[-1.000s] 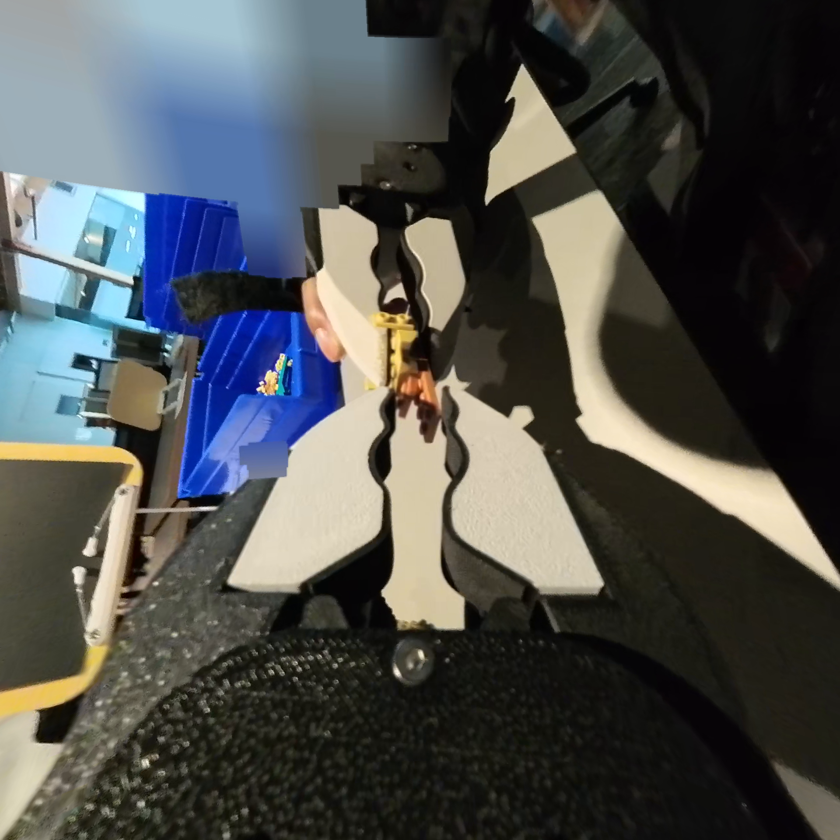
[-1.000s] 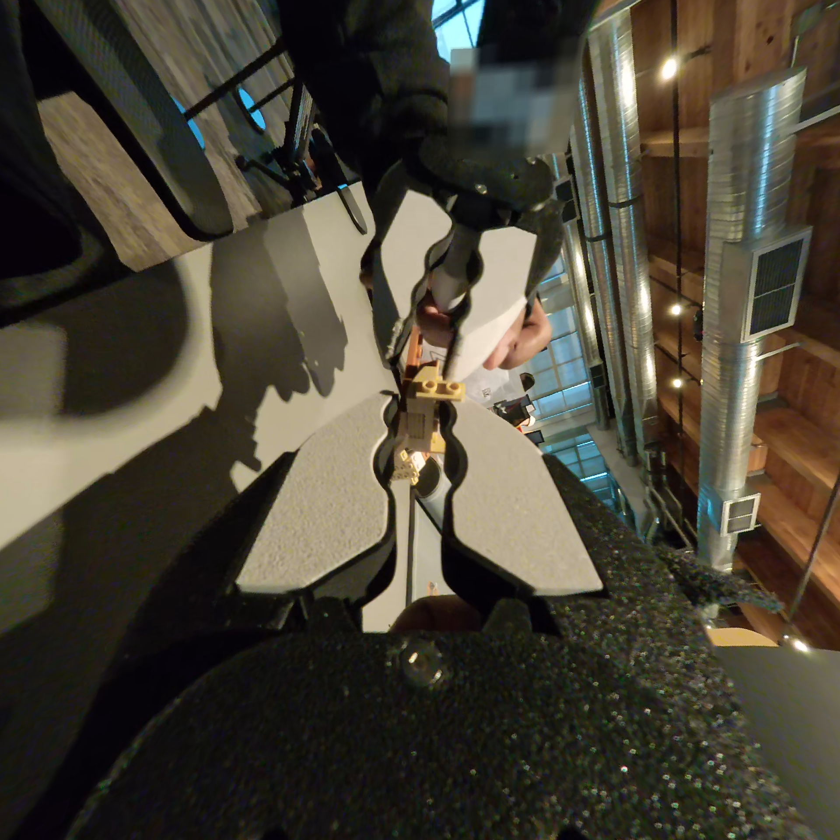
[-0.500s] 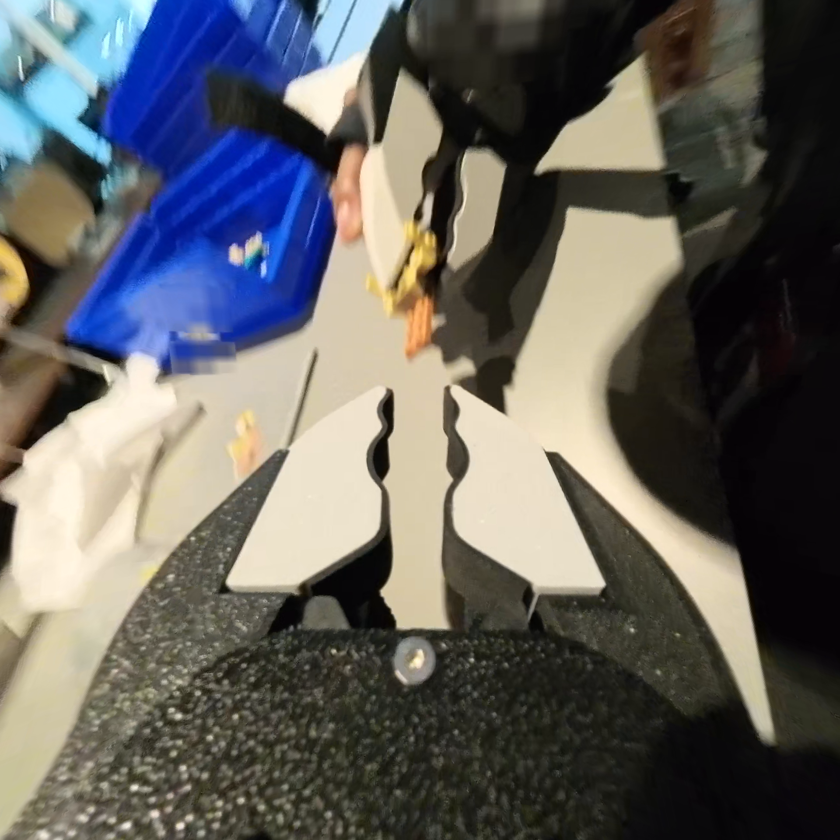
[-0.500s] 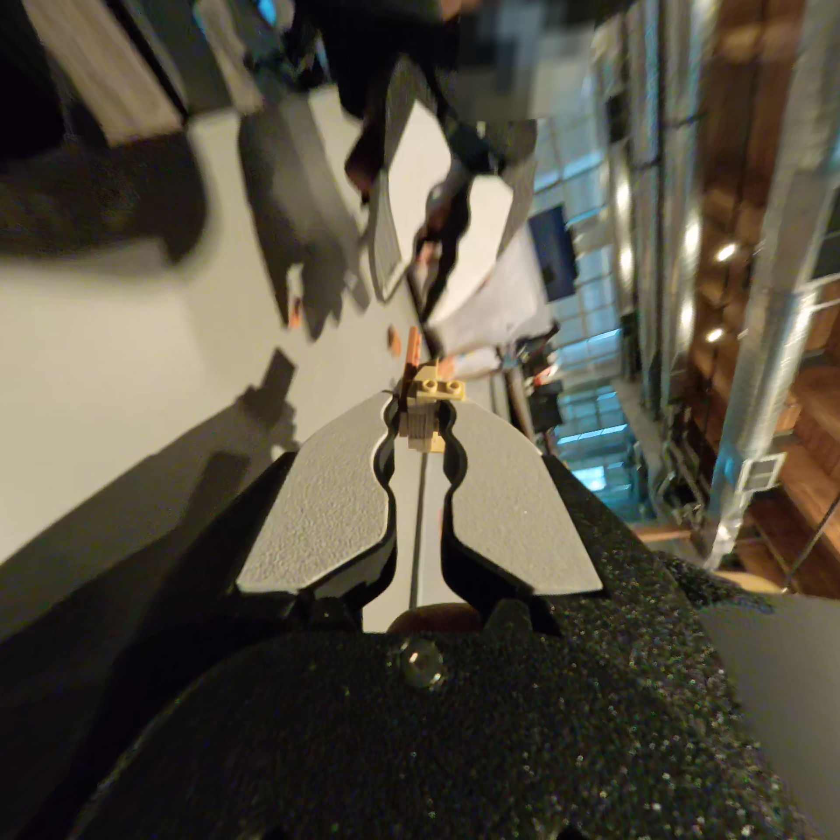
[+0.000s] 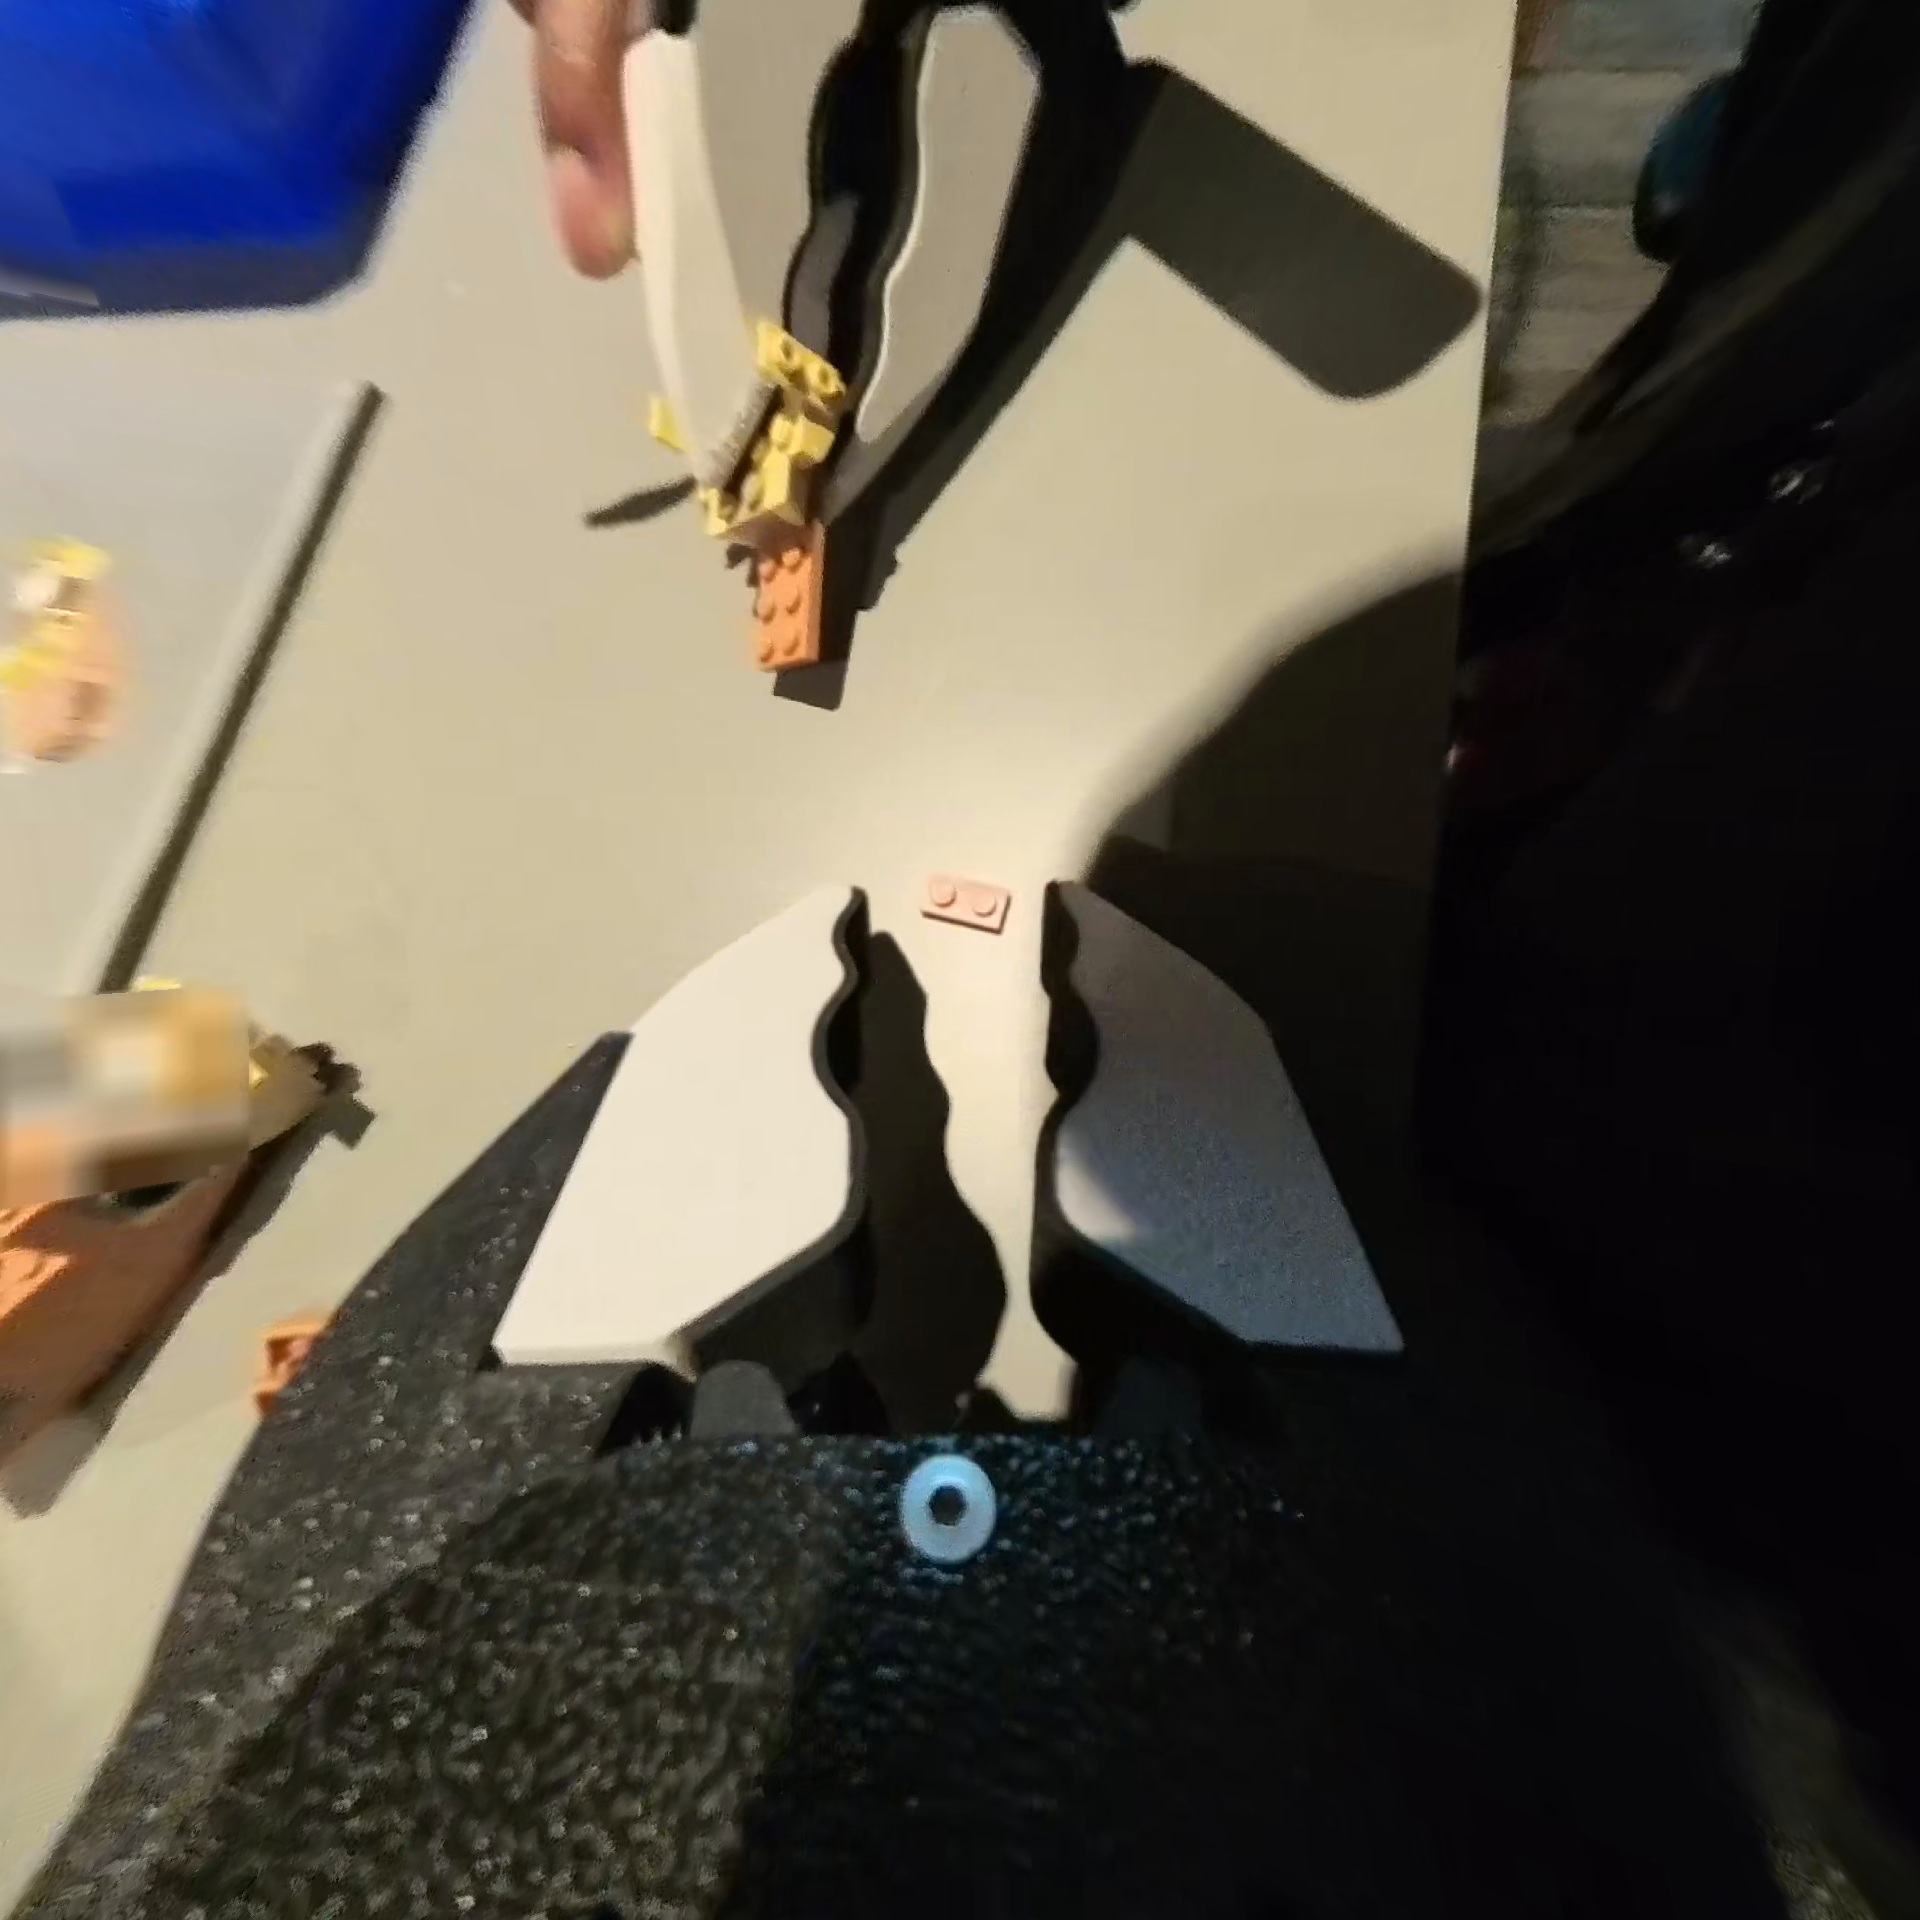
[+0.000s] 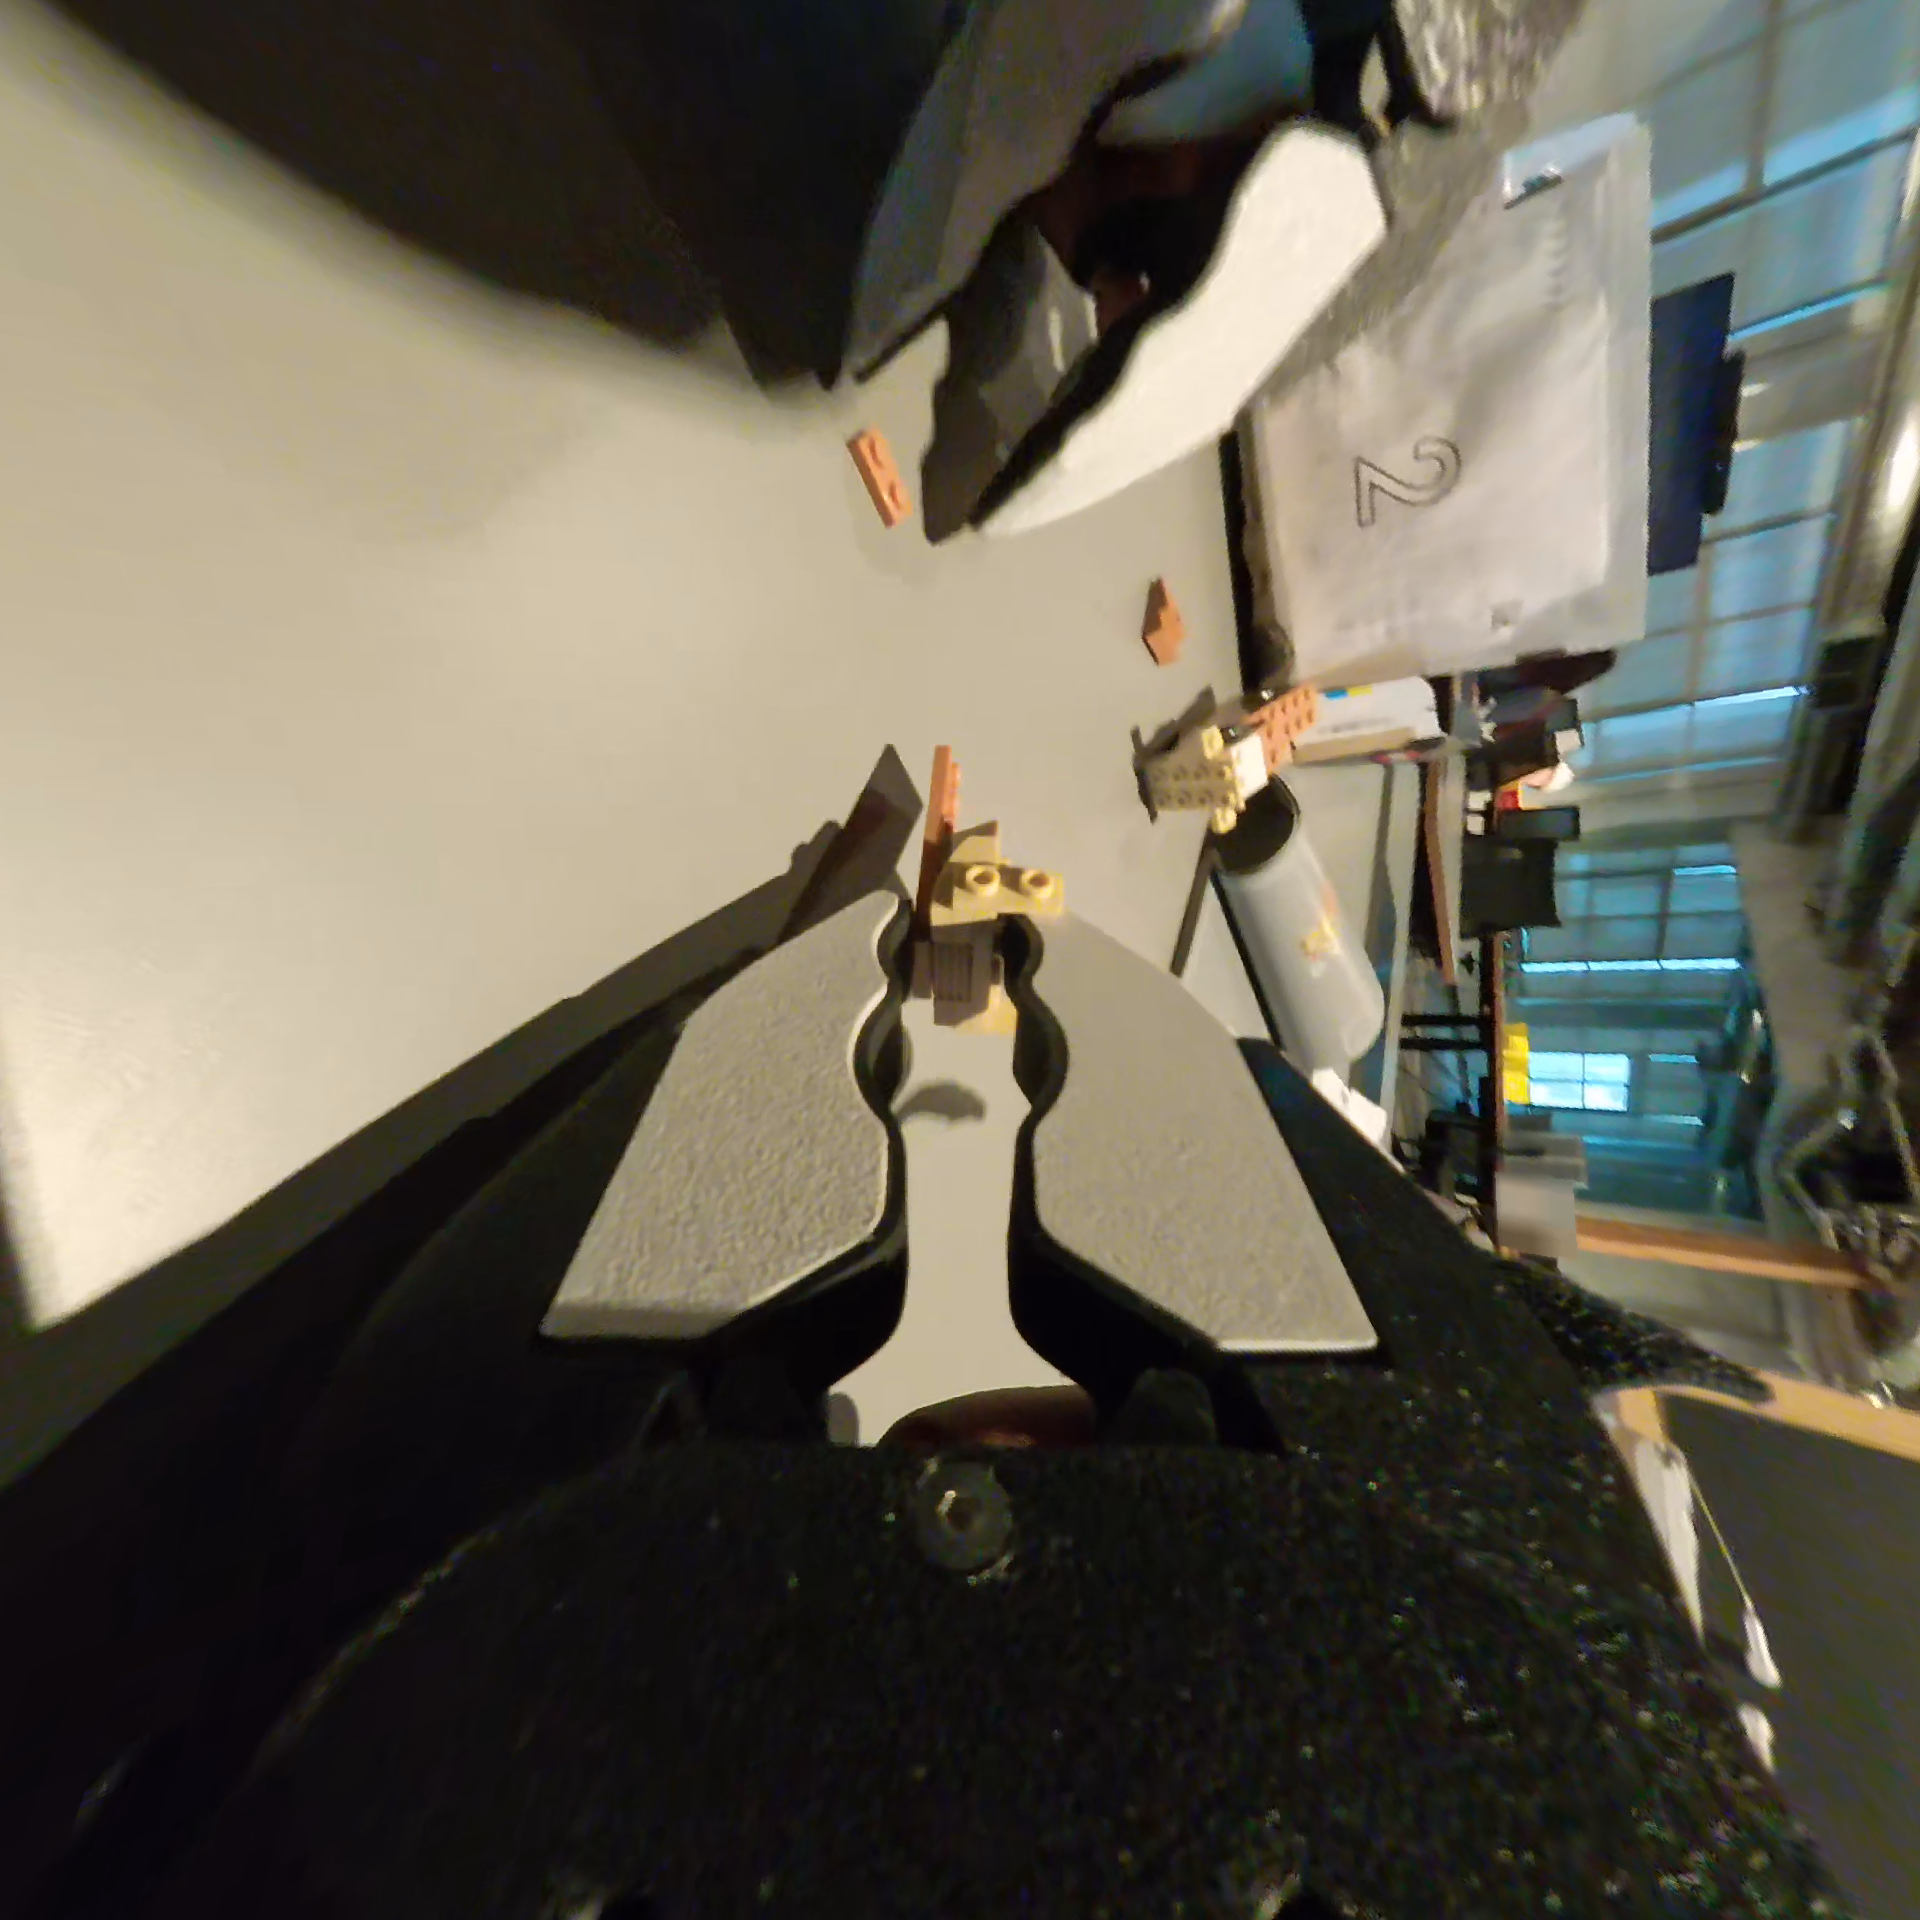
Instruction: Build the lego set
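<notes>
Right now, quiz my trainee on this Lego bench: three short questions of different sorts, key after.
1. True or false: the left gripper has empty, open jaws.
2. What does the right gripper hold?
A. the tan and orange assembly
B. a blue bin
C. nothing
3. Fill in: the small pink plate lies flat on the ____.

Key: 1 true; 2 A; 3 table.

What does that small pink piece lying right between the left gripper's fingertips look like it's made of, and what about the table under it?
The small pink plate looks like moulded hard plastic, smooth and matte: two round studs and crisp edges. The table appears to be a pale grey, matte laminate or painted board, flat with soft shadows and no gloss; which one can't be told. The left gripper is open around the plate.
</notes>
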A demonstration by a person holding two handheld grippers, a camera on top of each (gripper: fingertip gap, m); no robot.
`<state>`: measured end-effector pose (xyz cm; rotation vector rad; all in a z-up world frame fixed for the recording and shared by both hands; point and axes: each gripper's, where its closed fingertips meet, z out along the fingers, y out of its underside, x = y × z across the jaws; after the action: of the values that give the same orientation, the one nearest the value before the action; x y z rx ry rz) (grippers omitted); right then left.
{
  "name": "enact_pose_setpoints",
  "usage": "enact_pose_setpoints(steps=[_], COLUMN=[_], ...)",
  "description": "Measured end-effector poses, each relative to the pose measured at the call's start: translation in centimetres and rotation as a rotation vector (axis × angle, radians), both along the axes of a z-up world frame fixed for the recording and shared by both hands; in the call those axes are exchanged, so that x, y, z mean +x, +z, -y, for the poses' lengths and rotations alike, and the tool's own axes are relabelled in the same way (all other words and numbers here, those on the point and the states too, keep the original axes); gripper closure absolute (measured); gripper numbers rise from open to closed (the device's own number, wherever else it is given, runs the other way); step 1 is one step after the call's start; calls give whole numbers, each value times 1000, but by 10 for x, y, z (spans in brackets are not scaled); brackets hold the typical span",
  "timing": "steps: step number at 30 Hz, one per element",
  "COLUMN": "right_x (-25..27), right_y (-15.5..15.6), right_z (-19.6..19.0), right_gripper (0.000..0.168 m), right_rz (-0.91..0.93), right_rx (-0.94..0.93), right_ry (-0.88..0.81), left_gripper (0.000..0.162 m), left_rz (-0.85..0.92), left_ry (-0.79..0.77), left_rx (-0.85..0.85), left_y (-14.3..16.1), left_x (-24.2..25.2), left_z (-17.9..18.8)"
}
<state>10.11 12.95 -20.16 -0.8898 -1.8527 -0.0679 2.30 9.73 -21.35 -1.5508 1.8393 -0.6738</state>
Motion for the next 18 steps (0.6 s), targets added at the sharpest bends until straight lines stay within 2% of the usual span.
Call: enact_pose_setpoints(steps=[5,9,16,18], right_x=[-7,-14,-19,-20], right_y=[-4,-5,-5,-2], right_z=[7,11,12,12], right_gripper=[152,152,152,152], right_rz=[39,55,50,32], right_rx=[-32,-34,9,47], right_ry=[43,73,93,101], left_gripper=[133,147,148,148], left_rz=[-71,-85,-67,-9], left_ry=[-50,-53,-45,-20], left_rx=[-106,-208,-190,-191], left_y=[-8,-8,-7,0], left_x=[2,3,7,12], left_z=[2,0,6,5])
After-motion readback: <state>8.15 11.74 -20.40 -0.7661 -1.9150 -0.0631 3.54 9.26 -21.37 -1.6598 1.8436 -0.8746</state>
